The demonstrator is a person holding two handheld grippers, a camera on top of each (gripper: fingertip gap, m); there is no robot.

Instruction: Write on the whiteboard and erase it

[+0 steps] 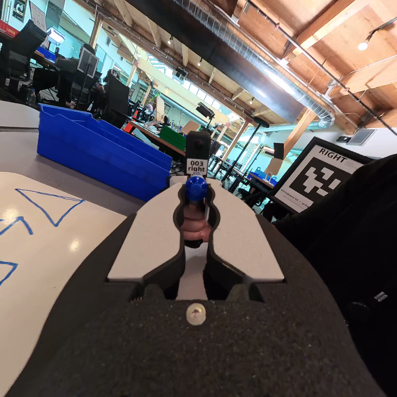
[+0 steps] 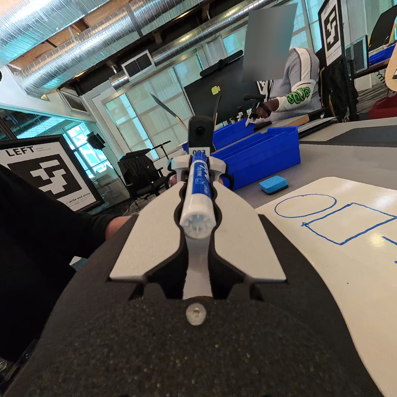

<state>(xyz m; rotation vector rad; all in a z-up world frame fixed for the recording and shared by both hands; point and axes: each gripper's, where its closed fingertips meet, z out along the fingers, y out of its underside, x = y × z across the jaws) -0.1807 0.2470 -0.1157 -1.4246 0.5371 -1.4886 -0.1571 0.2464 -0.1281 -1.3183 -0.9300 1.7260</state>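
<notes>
A blue and white marker (image 2: 198, 202) hangs in the air between my two grippers, which face each other. My right gripper (image 2: 197, 187) is shut on the marker's barrel, with its white back end towards the camera. My left gripper (image 1: 196, 185) is shut on the blue cap end (image 1: 196, 190). The left gripper also shows in the right wrist view (image 2: 198, 166), at the far tip of the marker. The whiteboard (image 2: 343, 279) lies flat on the table with a blue circle and square drawn on it. In the left wrist view the whiteboard (image 1: 53, 268) shows blue triangles. A blue eraser (image 2: 273, 184) lies beyond the board.
A blue bin (image 1: 96, 148) stands on the grey table behind the whiteboard, and it also shows in the right wrist view (image 2: 264, 152). Framed marker signs (image 1: 318, 178) (image 2: 49, 174) stand at the table's sides. A person (image 2: 296, 90) sits at a far table.
</notes>
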